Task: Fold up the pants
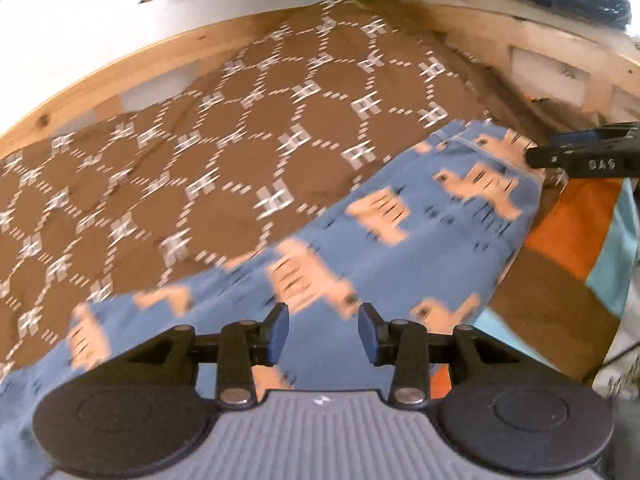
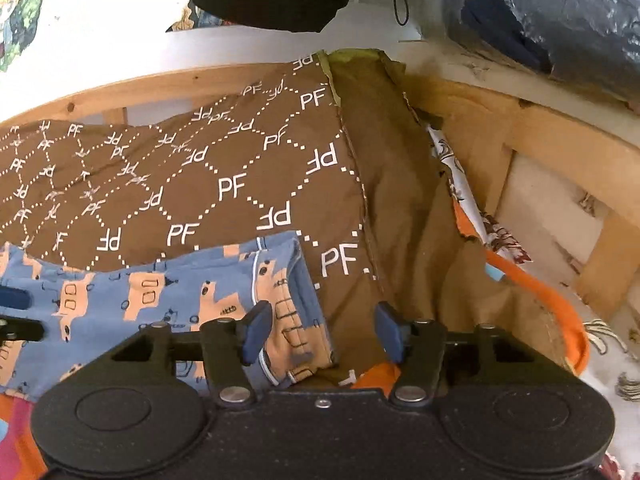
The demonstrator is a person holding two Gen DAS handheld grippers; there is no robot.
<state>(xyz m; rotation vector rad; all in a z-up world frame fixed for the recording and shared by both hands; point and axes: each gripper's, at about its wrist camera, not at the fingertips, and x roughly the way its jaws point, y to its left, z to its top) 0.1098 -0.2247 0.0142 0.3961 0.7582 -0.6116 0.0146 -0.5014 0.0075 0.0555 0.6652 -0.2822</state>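
Pants (image 1: pixel 400 240), blue with peach vehicle prints, lie folded across the brown PF-patterned bedspread (image 1: pixel 200 140) at lower centre. The left claw (image 1: pixel 322 334) and right claw (image 2: pixel 320 332) both gape empty above the cloth. A fold looks just laid; next likely needs regripping one end.
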